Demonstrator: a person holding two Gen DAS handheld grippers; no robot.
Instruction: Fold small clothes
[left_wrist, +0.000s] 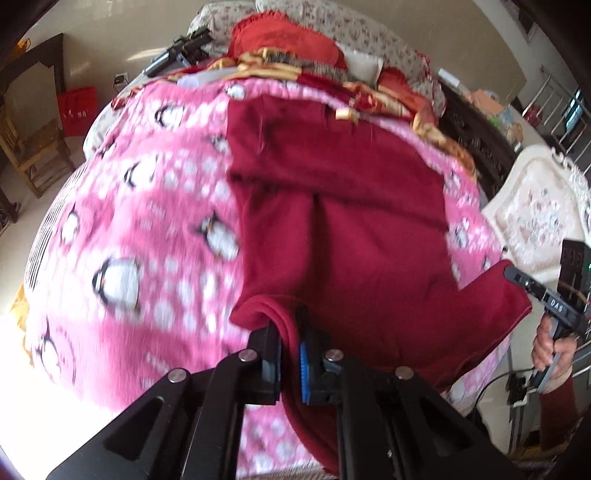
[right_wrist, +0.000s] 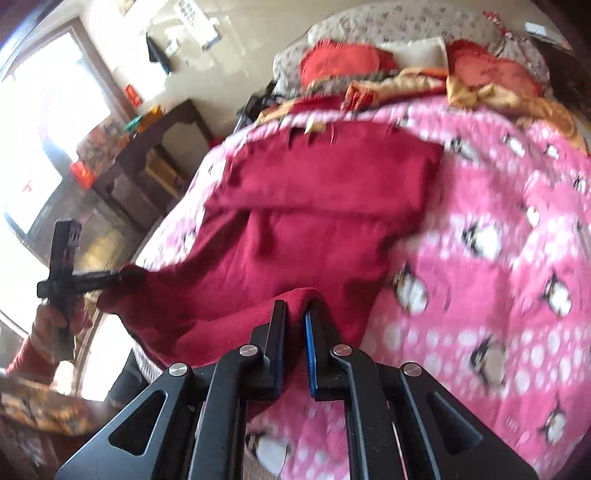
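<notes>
A dark red garment (left_wrist: 343, 206) lies on a pink penguin blanket (left_wrist: 140, 206), partly folded across its middle. My left gripper (left_wrist: 290, 332) is shut on the garment's near left corner, with cloth bunched between the pads. My right gripper (right_wrist: 295, 317) is shut on the near right corner of the same garment (right_wrist: 314, 192). Both near corners are lifted off the blanket (right_wrist: 498, 206). The right gripper also shows at the right edge of the left wrist view (left_wrist: 511, 275), and the left gripper shows at the left of the right wrist view (right_wrist: 122, 275).
Red cushions (left_wrist: 284, 37) and a gold and red quilt (left_wrist: 388, 92) lie at the far end of the bed. A black tool (left_wrist: 181, 51) rests at the far left. A dark wooden cabinet (right_wrist: 140, 166) and a bright window (right_wrist: 48, 110) stand to the left.
</notes>
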